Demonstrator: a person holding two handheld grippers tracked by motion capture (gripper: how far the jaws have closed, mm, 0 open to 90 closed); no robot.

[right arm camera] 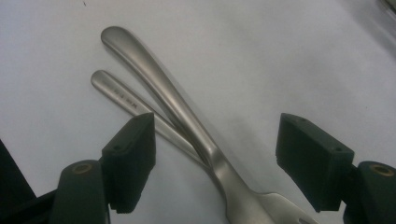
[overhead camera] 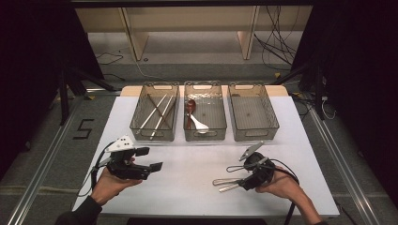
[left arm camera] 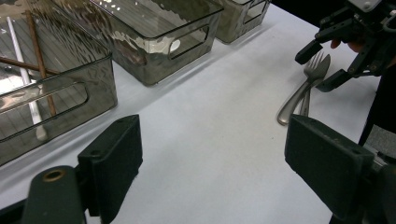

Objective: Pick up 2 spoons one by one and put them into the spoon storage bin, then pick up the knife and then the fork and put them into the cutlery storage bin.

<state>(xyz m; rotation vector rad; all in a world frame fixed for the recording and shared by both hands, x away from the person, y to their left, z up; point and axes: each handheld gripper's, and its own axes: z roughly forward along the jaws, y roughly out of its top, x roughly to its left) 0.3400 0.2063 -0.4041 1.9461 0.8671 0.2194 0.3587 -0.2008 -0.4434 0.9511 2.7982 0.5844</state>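
Right at the far edge of the table (overhead camera: 141, 197) stand three smoky clear bins in a row. Taking the middle bin (overhead camera: 204, 133) as the mark: it holds a dark red spoon (overhead camera: 190, 106) and a white spoon (overhead camera: 199, 123). The bin (overhead camera: 155, 133) to its left holds chopsticks (overhead camera: 158, 115), pale and brown ones lying crossed, their length running mostly from the near wall to the far wall. The bin (overhead camera: 253, 133) to its right has nothing in it that I can make out. Nearer the person than the middle bin, and off to its right, two forks (overhead camera: 224, 183) lie on the tabletop, one across the other, making a narrow V. Their long axes run roughly along the row of bins, handle ends pointing towards the left hand's side, tines under the right gripper (overhead camera: 244, 180). From the right gripper view the bigger fork (right arm camera: 187, 121) lies over the thinner one (right arm camera: 135, 107), both passing between the jaws, which stand wide on either side without pressing the metal. The left gripper (overhead camera: 152, 159), nearer than the left bin, hangs over bare table with its jaws wide and nothing between them.
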